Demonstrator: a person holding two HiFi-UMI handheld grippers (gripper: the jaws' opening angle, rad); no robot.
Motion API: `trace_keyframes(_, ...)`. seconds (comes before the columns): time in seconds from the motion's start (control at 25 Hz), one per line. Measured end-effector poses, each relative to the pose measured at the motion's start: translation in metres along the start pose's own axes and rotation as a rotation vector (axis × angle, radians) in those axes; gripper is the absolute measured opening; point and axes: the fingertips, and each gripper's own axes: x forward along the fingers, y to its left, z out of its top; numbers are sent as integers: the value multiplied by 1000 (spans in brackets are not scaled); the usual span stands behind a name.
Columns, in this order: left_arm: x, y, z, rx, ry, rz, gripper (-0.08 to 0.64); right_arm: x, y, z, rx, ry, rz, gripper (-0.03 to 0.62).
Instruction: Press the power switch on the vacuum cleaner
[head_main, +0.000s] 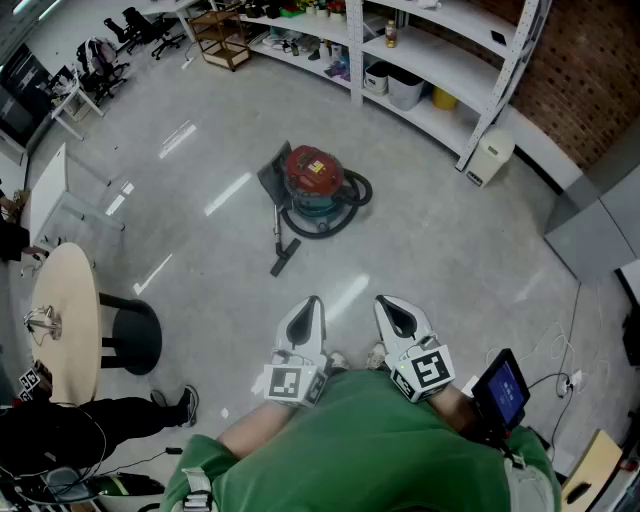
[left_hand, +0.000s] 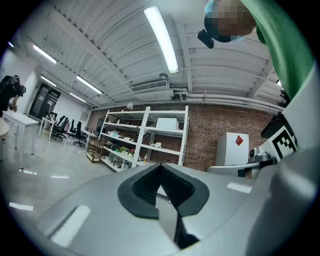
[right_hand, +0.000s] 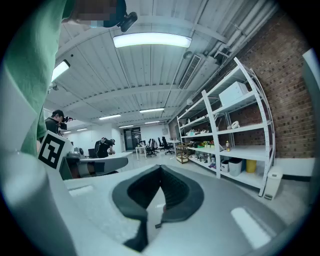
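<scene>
Grey floor (head_main: 430, 250): vacuum cleaner (head_main: 313, 178) ahead; left gripper (head_main: 314, 300), right gripper (head_main: 382, 301) (jaws together).

"Can you make out the switch on the vacuum cleaner (head_main: 313, 175)?"

"No. It stands well ahead of the left gripper (head_main: 313, 300) and the right gripper (head_main: 383, 300), and its red top is too small to show any button. Part of the hose (head_main: 352, 205) is covered by the body."

"And the gripper handles?"

"Hidden under the green shirt (head_main: 370, 450)."

"What's on the screen (head_main: 505, 388) just right of the right gripper?"

"It glows blue, but it's too small to read."

"Left of the left gripper?"

"A person in black (head_main: 100, 415), cut off by the edge; only a leg and a shoe show. The things on the shelves (head_main: 430, 60) far ahead are too small to name."
</scene>
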Motion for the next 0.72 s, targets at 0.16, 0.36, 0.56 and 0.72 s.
trace_keyframes(0.16, 0, -2, 3, 0, -2, -2, 8, -2, 0, 1, 2, -1, -1, 0)
trace_keyframes(0.36, 1, -1, 2, -1, -2, -3, 8, -1, -1, 1, 4, -5, -3, 0)
trace_keyframes(0.56, 2, -1, 3, -6, 3, -3, 8, -1, -3, 3, 16, -13, -13, 0)
trace_keyframes(0.72, 2, -1, 2, -5, 2, -2, 8, -2, -4, 2, 18, -16, -15, 0)
